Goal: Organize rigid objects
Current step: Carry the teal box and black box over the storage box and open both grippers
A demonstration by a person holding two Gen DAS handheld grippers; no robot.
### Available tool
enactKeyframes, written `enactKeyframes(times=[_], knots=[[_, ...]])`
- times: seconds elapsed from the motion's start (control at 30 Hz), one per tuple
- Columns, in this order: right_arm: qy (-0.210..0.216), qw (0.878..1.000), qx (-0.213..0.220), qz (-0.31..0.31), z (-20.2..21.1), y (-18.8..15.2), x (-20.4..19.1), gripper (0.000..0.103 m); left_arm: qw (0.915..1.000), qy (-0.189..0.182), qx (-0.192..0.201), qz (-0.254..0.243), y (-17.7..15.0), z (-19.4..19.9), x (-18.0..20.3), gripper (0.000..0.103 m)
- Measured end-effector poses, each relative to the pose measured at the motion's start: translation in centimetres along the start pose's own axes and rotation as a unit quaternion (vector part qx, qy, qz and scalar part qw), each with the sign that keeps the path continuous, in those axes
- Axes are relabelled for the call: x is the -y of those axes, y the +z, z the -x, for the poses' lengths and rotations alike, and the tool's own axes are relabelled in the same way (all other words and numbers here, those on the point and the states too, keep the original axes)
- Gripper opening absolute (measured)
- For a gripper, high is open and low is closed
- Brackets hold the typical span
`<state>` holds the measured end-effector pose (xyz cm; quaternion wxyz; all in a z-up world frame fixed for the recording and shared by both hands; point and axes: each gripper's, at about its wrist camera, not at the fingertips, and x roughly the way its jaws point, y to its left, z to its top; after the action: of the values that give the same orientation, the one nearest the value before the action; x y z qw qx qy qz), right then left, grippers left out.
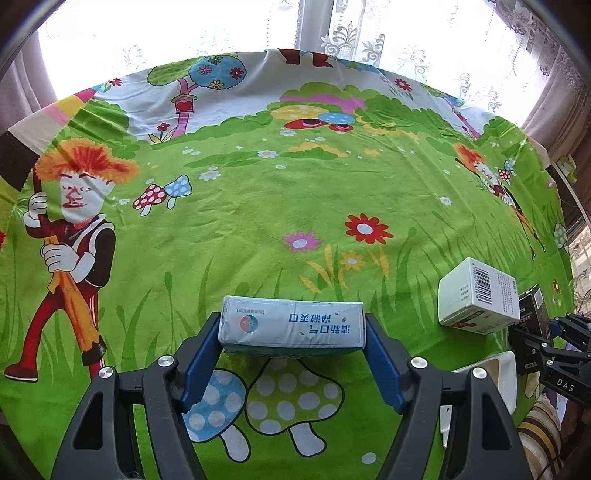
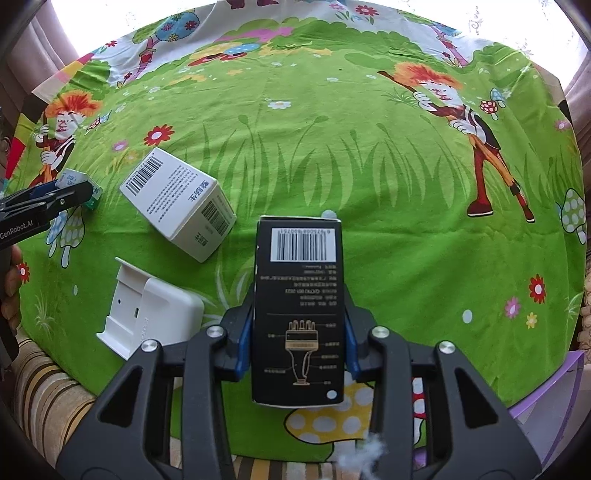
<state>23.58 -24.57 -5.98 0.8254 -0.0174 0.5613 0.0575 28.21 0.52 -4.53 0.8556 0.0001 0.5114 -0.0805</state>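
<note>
My left gripper [image 1: 291,334] is shut on a pale blue-and-white box [image 1: 291,325] with Chinese print, held crosswise between the blue pads above the green cartoon cloth [image 1: 258,192]. My right gripper [image 2: 299,325] is shut on a tall black box [image 2: 299,295] with a barcode and a gold drawing, held lengthwise. A white barcode box [image 2: 177,203] lies on the cloth left of the right gripper; it also shows in the left wrist view [image 1: 476,299]. The left gripper with its box shows at the left edge of the right wrist view [image 2: 70,188].
A white plastic holder [image 2: 147,314] lies near the front edge of the cloth, below the white box. A striped sofa edge [image 2: 40,387] lies in front. A purple container edge [image 2: 554,387] is at lower right. Curtains and a bright window [image 1: 258,26] are behind.
</note>
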Motion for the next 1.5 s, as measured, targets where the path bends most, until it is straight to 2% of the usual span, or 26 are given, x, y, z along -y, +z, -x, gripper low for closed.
enactKeyframes(times=[0.6, 1.07, 1.5], knots=[[0.013, 0.999, 0.021, -0.03, 3.3, -2.9, 1.3, 0.043, 0.9988, -0.037, 0.029, 0.009, -2.9, 5.8, 4.3, 0.074], [0.014, 0.996, 0.043, -0.078, 7.4, -8.5, 5.1, 0.043, 0.9938, -0.096, 0.026, -0.049, -6.9, 9.0, 13.2, 0.074], [-0.014, 0.99, 0.062, -0.127, 11.9, -14.9, 11.3, 0.043, 0.9821, -0.146, 0.015, -0.118, -10.0, 11.4, 21.9, 0.074]])
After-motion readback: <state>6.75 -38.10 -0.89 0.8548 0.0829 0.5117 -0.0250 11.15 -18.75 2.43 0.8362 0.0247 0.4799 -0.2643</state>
